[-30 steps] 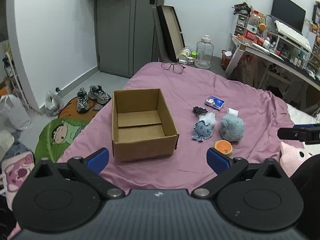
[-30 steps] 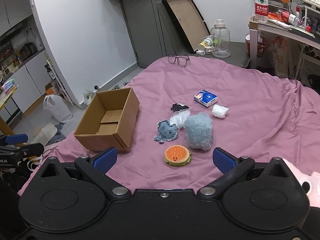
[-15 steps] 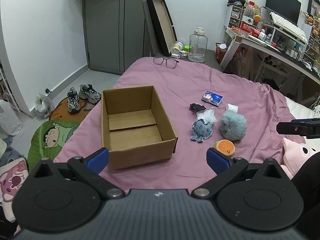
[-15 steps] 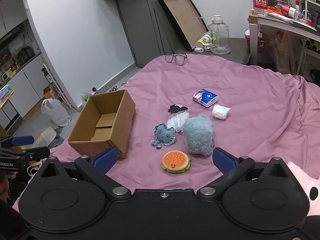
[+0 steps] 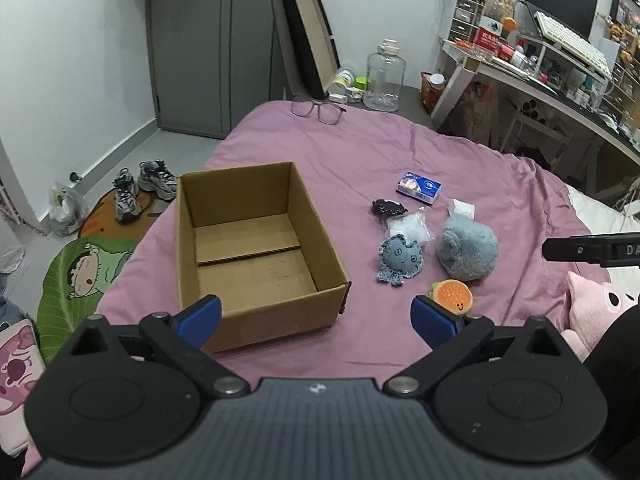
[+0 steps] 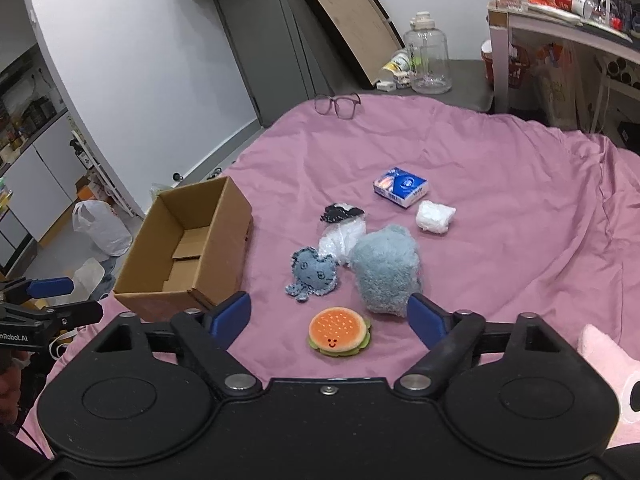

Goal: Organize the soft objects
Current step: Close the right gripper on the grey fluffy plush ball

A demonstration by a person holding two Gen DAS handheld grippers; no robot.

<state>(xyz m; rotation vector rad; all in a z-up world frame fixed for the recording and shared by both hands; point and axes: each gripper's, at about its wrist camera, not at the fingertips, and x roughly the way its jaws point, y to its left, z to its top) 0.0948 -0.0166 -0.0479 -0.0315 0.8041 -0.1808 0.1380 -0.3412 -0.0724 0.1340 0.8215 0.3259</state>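
An empty cardboard box (image 5: 248, 248) (image 6: 192, 248) stands open on the pink bedspread (image 6: 500, 200). Right of it lie a blue octopus plush (image 6: 314, 272) (image 5: 400, 258), a fluffy blue-grey plush (image 6: 386, 276) (image 5: 466, 246), a burger plush (image 6: 339, 332) (image 5: 452, 296), a clear plastic bag (image 6: 342, 238), a small black item (image 6: 340, 213), a white wad (image 6: 435, 216) and a blue tissue pack (image 6: 401, 186). My right gripper (image 6: 328, 316) hovers just over the burger plush, jaws closing, nothing pressed between them. My left gripper (image 5: 316, 316) is open above the box's near right corner.
Glasses (image 6: 337, 104) lie at the bed's far edge. A pink plush (image 6: 612, 368) sits at the near right. Beyond the bed stand a clear jug (image 6: 430, 60), a leaning frame and a cluttered desk (image 5: 560, 64). Shoes (image 5: 140, 188) and a mat are on the floor at left.
Both grippers have come forward and down toward the bed. The right gripper's fingers have drawn closer together, now flanking the burger plush. Nothing on the bed has moved.
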